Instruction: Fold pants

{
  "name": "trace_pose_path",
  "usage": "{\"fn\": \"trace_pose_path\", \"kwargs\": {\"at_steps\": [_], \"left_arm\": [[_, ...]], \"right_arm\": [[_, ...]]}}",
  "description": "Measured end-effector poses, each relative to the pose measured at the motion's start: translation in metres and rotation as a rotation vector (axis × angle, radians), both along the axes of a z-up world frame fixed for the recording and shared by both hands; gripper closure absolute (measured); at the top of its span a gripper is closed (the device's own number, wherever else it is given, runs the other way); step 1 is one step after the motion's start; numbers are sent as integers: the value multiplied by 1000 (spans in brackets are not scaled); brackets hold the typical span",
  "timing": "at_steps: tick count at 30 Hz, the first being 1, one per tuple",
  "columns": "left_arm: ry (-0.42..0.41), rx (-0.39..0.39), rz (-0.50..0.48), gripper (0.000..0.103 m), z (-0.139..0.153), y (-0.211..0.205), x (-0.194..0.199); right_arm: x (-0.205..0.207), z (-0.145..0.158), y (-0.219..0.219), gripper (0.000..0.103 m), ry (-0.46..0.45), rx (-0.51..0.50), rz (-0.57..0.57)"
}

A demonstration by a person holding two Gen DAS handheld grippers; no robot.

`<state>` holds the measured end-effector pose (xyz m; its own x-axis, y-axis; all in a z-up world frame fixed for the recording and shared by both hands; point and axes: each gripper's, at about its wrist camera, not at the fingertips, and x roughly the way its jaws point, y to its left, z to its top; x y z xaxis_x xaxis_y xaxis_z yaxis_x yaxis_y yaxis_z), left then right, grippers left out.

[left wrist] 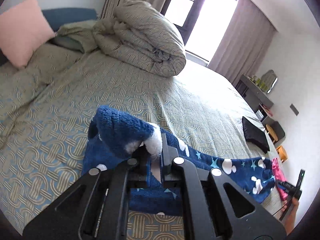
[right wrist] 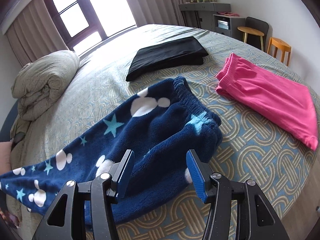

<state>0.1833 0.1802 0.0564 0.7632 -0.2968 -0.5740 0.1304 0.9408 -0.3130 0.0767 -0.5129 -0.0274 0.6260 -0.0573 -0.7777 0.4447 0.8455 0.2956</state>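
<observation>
Two grippers: I am holding one in each hand over a wide bed (right wrist: 250, 124) covered in a sheet with looping interlocked rings.
Left gripper (left wrist: 158, 156): I am pinching a fold of the navy fleece pants (left wrist: 120, 132) between its fingers, which are pressed together on the cloth, and the bunched end is standing lifted above the sheet.
Right gripper (right wrist: 160, 168): I am holding it with its blue-padded fingers (right wrist: 197, 172) spread apart, pointing down at the pants, with the fabric lying beneath the gap and neither pad pressing on it.
Navy fleece pants: they are lying across the near part of the bed in the right wrist view, printed with white mouse-head shapes and pale blue stars; the ribbed waistband (right wrist: 192, 98) is facing the far side, and the legs are trailing off toward the lower left edge.
Pink garment (right wrist: 268, 98): it is lying folded on the sheet to the right of the navy pants, apart from them.
Black garment (right wrist: 168, 57): it is sitting folded flat beyond the navy waistband, apart from it.
Rolled duvet (left wrist: 144, 40): it is resting bundled near the window side of the bed.
Pink pillow (left wrist: 22, 30): it is leaning at the head of the bed, far left in the left wrist view.
Room: a bright window with curtains is glowing behind the bed, and a grey desk (right wrist: 204, 10) with two wooden stools (right wrist: 278, 46) is standing by the wall.
</observation>
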Motion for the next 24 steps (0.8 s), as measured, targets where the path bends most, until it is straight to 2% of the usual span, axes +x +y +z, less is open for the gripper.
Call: {"fn": "trace_pose_path", "kwargs": {"at_steps": [1,3,5,7,8,9,10,12,15,18,21,24], "left_arm": [[14,36,7,93,-4,3,-1],[94,64,44,91,-27,11,5],[200,80,73,86,-70,26,16],[402,119,154,82,-132,47,25],[497,100,193,82,-158,57,26],[552,51,215,82,-177,66,23],[548,-19,226,81,-187,73,16],[494,-57,238,80,-184,76,7],[476,-37,230,79,-174,75,8],[456,-19,250,76,-159,81,16],[406,-17,306,65,-139,100,29],[333,-48,359,56,-116,123,41]], "right_arm": [[1,-2,3,48,3,5,8],[3,-5,8,48,9,1,24],[4,-6,11,48,9,-3,27],[4,-7,11,48,5,16,32],[4,-8,10,48,4,29,35],[3,-9,10,48,4,39,36],[2,-9,11,48,5,41,36],[-1,-8,11,48,8,29,38],[-2,-9,10,48,26,0,32],[0,-12,10,48,35,20,19],[5,-13,19,48,34,42,41],[12,-10,32,48,47,2,72]]}}
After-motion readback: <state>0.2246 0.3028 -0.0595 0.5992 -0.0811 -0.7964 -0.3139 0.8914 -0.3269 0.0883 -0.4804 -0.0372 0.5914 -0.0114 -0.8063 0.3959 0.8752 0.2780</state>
